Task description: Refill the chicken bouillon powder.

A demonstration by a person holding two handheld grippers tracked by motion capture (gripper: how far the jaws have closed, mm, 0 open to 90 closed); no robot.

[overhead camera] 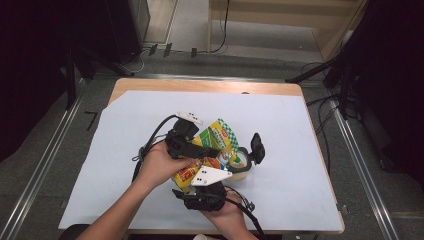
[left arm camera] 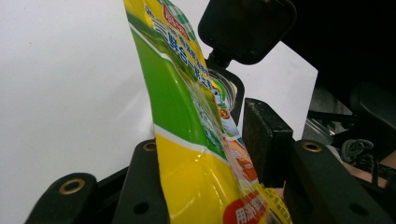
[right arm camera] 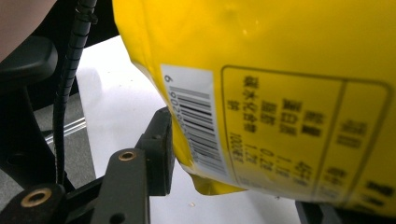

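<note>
Because the pouch (overhead camera: pixel 212 150) is a thin printed foil-and-film bag, yellow at one end and green with a checked band at the other, it should be treated as soft, light and slick, with no stiffness of its own beyond its sealed edges. It is held above the white sheet (overhead camera: pixel 125 150) near the middle of the table (overhead camera: pixel 200 86), over a clear jar (overhead camera: pixel 240 162) whose black flip lid (overhead camera: pixel 257 147) stands open just beside it. The left gripper (overhead camera: pixel 207 150) has its jaws closed on the pouch partway along its length; in the left gripper view the film (left arm camera: pixel 187 140) rises between the two black jaws, with one pad pressed against the printed face. The right gripper (overhead camera: pixel 200 195) holds the yellow end: in the right gripper view one jaw sits against the edge by the barcode (right arm camera: pixel 196 126), while the other jaw is largely hidden behind the pouch (right arm camera: pixel 280 70), so the hold appears closed on the pouch but its firmness cannot be confirmed. Grip is best taken on the flat sealed margins, where the film is doubled and least likely to slide. Squeezing the filled body would probably deform it and shift the contents. Excess clamping force may crease or puncture the film; insufficient force risks slippage on the glossy surface.
</note>
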